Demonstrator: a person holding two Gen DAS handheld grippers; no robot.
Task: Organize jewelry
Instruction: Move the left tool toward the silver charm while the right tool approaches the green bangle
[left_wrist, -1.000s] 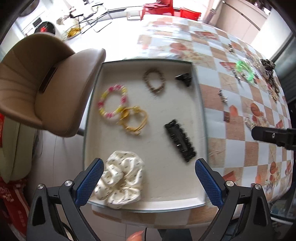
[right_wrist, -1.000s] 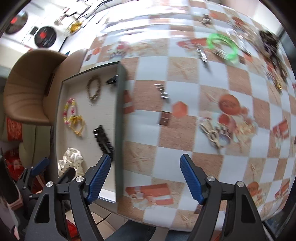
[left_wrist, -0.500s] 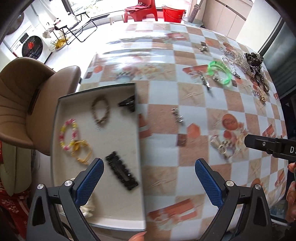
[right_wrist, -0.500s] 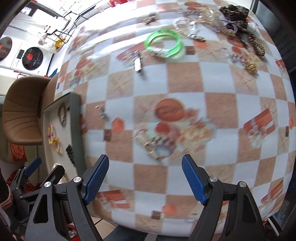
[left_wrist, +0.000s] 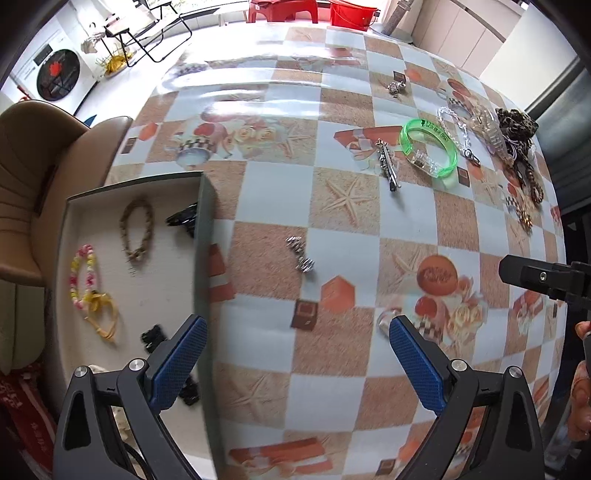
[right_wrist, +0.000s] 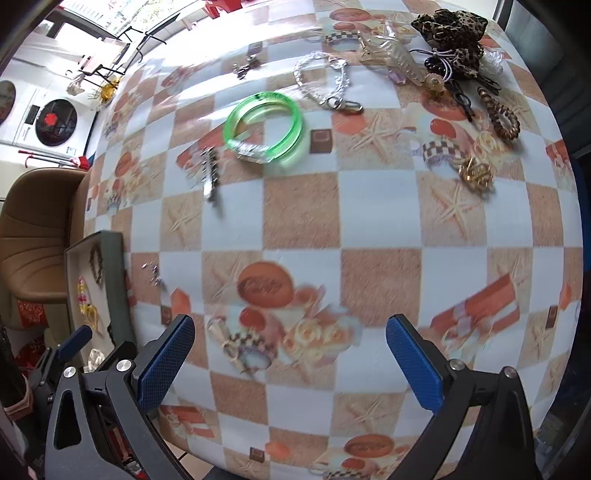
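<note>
- Since a second ago both views have slid off the tray (left_wrist: 205, 236) and out over the checked table (left_wrist: 343, 373); the white scrunchie that filled the left view's foreground is now only a sliver at that view's bottom-left edge.
- The tray now sits at the left of both views, already holding a braided bracelet (left_wrist: 137, 230), a pink-and-yellow bead bracelet (left_wrist: 83, 277), a yellow band (left_wrist: 101, 319) and black clips (left_wrist: 183, 219).
- My reading: one drop-off is done and the hands are heading for the next loose piece.
- Loose items lie apart on the table: small silver earrings (left_wrist: 301, 254) nearest the tray, a silver clip (right_wrist: 210, 173), a green bangle (right_wrist: 264, 127), a clear chain (right_wrist: 325, 83), and a pile with a leopard scrunchie (right_wrist: 448, 27) at the far right.
- The right gripper (right_wrist: 290, 356) is opening to its widest, with nothing between the jaws and nothing touched.
- The left gripper (left_wrist: 297, 354) is spread wide too, empty, over bare table beside the tray.
</note>
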